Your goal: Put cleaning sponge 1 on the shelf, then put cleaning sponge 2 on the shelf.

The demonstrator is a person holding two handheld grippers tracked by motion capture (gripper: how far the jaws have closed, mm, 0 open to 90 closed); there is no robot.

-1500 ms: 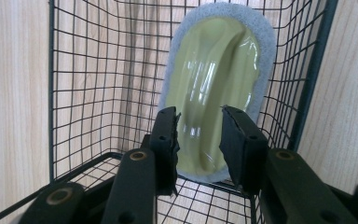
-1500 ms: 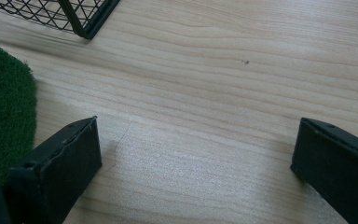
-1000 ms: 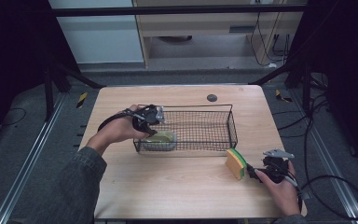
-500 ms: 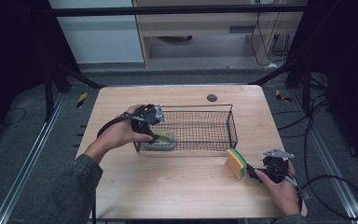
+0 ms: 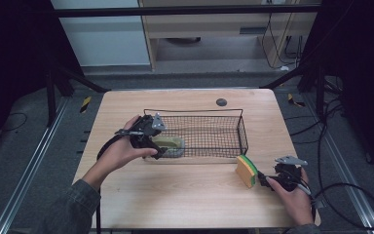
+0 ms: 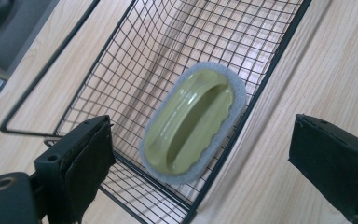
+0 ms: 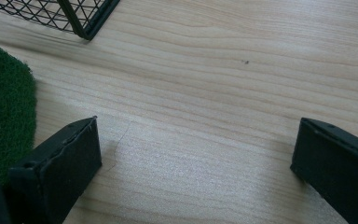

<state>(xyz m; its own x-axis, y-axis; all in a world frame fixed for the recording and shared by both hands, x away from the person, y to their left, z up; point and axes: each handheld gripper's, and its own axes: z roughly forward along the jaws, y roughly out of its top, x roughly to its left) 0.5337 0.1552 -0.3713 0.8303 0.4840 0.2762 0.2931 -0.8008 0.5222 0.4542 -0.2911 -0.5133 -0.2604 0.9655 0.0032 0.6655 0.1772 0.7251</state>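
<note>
**With both tools open, green scrubber lies in the basket's near-left corner**

While the person's left hand [image 5: 121, 151] holds the left gripper [image 5: 151, 141] over the near-left corner of the black wire basket [image 5: 202, 134], its two black jaws stand wide apart and grip nothing. In the left gripper view one jaw hangs over the basket's end wall and the other over the bare wood outside the near rim. Between them, inside the basket, lies the oval olive-green plastic scrubber with a grey foam rim [image 6: 193, 121], its grip side up, resting on the wire floor and lying close along the near wall.

At the bench's near-right corner the right hand [image 5: 292, 195] holds the right gripper [image 5: 268, 180] low over the light wooden bench [image 5: 185, 195]. Its jaws are also spread wide, with only bare wood grain between them. Just beside its left jaw stands the rectangular yellow sponge with a green scouring face [image 5: 247, 170], on edge, just outside the basket's near-right corner. I cannot tell whether jaw and sponge touch. A small dark round disc [image 5: 221, 102] sits near the far edge, behind the basket.
</note>
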